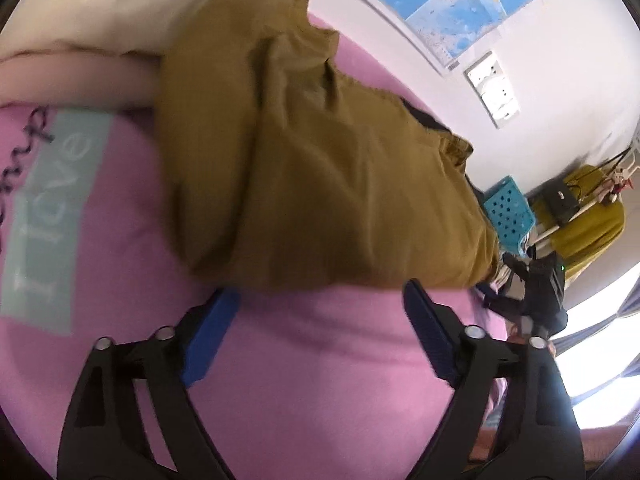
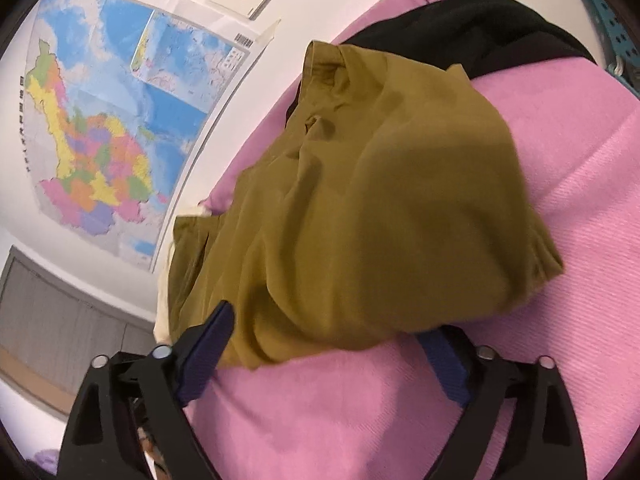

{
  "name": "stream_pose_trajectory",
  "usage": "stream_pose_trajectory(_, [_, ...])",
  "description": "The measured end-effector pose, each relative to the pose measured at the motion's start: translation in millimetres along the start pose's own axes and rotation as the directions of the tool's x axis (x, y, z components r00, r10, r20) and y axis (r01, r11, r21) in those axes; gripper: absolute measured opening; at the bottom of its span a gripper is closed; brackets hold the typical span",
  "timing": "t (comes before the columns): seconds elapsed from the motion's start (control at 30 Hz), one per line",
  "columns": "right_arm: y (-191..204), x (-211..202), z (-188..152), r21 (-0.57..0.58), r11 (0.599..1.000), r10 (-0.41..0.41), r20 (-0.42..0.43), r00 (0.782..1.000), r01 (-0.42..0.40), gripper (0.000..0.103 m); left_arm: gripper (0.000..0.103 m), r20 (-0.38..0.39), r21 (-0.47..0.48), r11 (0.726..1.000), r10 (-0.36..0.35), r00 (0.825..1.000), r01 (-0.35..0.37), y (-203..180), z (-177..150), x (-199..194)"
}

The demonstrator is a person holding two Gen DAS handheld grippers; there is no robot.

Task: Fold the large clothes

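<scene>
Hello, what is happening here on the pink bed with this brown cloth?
A person is folding clothes with a handheld tool in each hand. The mustard-brown garment lies bunched in a rough fold on the pink bedsheet. Both the left tool and the right tool are open at its near edge, and neither is gripping it. A black garment lies behind it.

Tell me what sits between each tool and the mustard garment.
Nothing visible does. The left tool stands open just short of the mustard garment, over bare pink sheet. The right tool is open, the garment's near edge between its fingers.
</scene>
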State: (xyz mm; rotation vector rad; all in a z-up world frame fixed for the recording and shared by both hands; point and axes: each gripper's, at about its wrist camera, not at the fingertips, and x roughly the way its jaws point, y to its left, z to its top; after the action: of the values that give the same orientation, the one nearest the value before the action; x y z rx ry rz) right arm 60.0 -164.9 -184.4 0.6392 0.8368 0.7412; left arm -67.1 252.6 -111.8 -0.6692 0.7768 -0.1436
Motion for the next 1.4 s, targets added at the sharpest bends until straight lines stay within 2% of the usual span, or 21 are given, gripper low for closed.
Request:
stream_pose_trajectory(0.07, [1.0,3.3,1.6,0.013,0.999,-0.033,0.027,0.999,0.033,0.093,0.097,0.016,-0.046,0.998,-0.042,0.999,0.043,3.9,6.4,3.8])
stream_pose_trajectory(0.13, [3.1,6.4,2.0,0.040,0.997,-0.069,0.067,0.995,0.066,0.093,0.097,0.036,-0.112,0.990,-0.077,0.996,0.081,9.3,14.9,9.8])
stream_pose_trajectory(0.3, [8.0,15.3,3.4,0.079,0.989,-0.133,0.153,0.979,0.122,0.098,0.097,0.048,-0.179,0.981,-0.063,0.997,0.071,9.4,22.7,16.0])
stream_pose_trajectory(0.33, [9.0,17.8,4.9,0.072,0.989,-0.139,0.157,0.978,0.130,0.098,0.092,0.051,-0.190,0.980,-0.054,0.997,0.063,10.5,22.4,14.7])
stream_pose_trajectory(0.37, [9.1,18.7,5.5,0.064,0.988,-0.149,0.155,0.977,0.141,0.090,0.086,0.053,-0.208,0.978,-0.024,0.998,0.034,10.3,21.8,14.3])
stream_pose_trajectory(0.4, [7.6,17.8,6.2,0.059,0.986,-0.162,0.159,0.974,0.155,0.068,0.072,0.049,-0.212,0.977,0.005,0.999,0.005,12.1,22.6,12.2])
stream_pose_trajectory(0.47, [4.3,14.4,8.9,0.032,0.994,-0.109,0.148,0.983,0.105,0.047,0.060,0.046,-0.219,0.976,0.029,0.998,-0.018,13.6,22.7,8.6])
stream_pose_trajectory(0.53, [9.9,6.7,10.7,-0.004,0.997,-0.075,0.152,0.985,0.077,0.037,0.042,0.063,-0.206,0.979,0.025,0.998,-0.011,11.1,23.0,-1.2])
stream_pose_trajectory(0.57, [15.5,2.1,11.6,-0.032,0.997,-0.061,0.159,0.985,0.067,0.032,0.038,0.078,-0.192,0.981,0.019,0.997,-0.004,8.2,23.4,-7.5])
stream_pose_trajectory(0.63, [28.8,-11.2,13.5,-0.082,0.996,-0.029,0.174,0.984,0.044,0.029,0.032,0.133,-0.127,0.992,-0.004,0.991,0.021,-9.3,24.8,-30.2])
stream_pose_trajectory(0.73, [46.5,-38.3,13.9,-0.155,0.988,0.027,0.202,0.979,0.005,0.028,0.031,0.181,-0.040,0.998,-0.045,0.983,0.053,-34.0,23.0,-57.5])
stream_pose_trajectory(0.87, [55.3,-83.2,1.0,-0.243,0.970,0.077,0.207,0.975,-0.025,0.028,0.031,0.160,0.087,0.992,-0.104,0.982,0.090,-54.6,2.3,-81.5])
stream_pose_trajectory(0.97, [37.9,-92.0,-13.0,-0.235,0.972,0.021,0.141,0.990,0.013,0.030,0.034,0.072,0.155,0.983,-0.108,0.992,0.096,-52.9,-23.5,-76.1])
stream_pose_trajectory(1.03, [19.1,-83.6,-21.2,-0.198,0.979,-0.043,0.066,0.997,0.056,0.036,0.038,-0.008,0.167,0.985,-0.046,0.999,0.046,-44.0,-41.9,-60.6])
stream_pose_trajectory(1.13, [-9.7,-66.2,-31.8,-0.143,0.980,-0.151,-0.055,0.987,0.142,0.055,0.043,-0.081,0.113,0.992,-0.052,0.995,0.061,-26.9,-51.1,-52.0])
stream_pose_trajectory(1.2, [-17.0,-67.5,-33.4,-0.115,0.981,-0.169,-0.085,0.982,0.159,0.067,0.043,-0.053,0.171,0.983,-0.061,0.997,0.069,-32.2,-50.9,-69.0])
stream_pose_trajectory(1.27, [-6.5,-76.2,-33.6,-0.181,0.966,-0.204,-0.076,0.976,0.187,0.074,0.053,-0.007,0.265,0.963,-0.040,0.999,0.041,-45.9,-50.6,-90.3])
stream_pose_trajectory(1.3, [0.1,-82.5,-34.6,-0.218,0.956,-0.215,-0.072,0.974,0.195,0.076,0.077,0.028,0.296,0.955,-0.027,0.999,0.018,-52.0,-49.6,-97.9])
stream_pose_trajectory(1.33, [7.8,-92.5,-35.1,-0.253,0.950,-0.205,-0.060,0.977,0.183,0.076,0.091,0.086,0.328,0.944,0.005,0.996,-0.033,-57.8,-48.2,-108.3])
stream_pose_trajectory(1.37, [13.0,-100.9,-35.7,-0.278,0.946,-0.192,-0.054,0.980,0.170,0.076,0.097,0.127,0.345,0.935,0.038,0.991,-0.080,-61.1,-45.1,-114.7])
stream_pose_trajectory(1.4, [19.8,-109.6,-37.3,-0.309,0.937,-0.187,-0.047,0.981,0.164,0.076,0.096,0.136,0.346,0.933,0.052,0.989,-0.097,-61.4,-41.3,-117.4])
